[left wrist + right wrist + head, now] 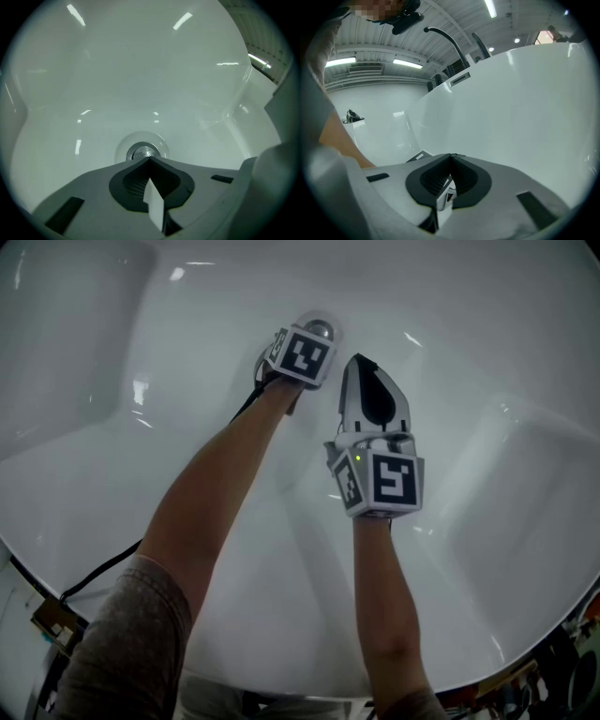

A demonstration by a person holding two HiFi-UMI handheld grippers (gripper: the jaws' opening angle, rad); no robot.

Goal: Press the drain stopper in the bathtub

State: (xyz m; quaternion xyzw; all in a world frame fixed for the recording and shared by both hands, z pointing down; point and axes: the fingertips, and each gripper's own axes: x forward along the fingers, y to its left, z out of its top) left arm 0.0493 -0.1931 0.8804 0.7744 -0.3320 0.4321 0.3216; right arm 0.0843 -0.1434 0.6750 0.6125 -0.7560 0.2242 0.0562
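While the left gripper (149, 160), jaws pressed together on nothing, points its tip at the near edge of the drain stopper (142, 151) in the floor of the bathtub (140, 70), the right gripper (451, 158), likewise closed and empty, faces its wall. Pushing so near the rim, I'd guess the tip could skid off the shiny metal onto slick enamel, leaving the stopper unpressed.

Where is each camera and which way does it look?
Head view: on the head, down into the bathtub; forearms, left gripper, right gripper show.
Left gripper view: rides it, faces the drain stopper; shut jaws show.
Right gripper view: rides it, faces the bathtub wall, a faucet; shut jaws.
First two share the drain stopper.
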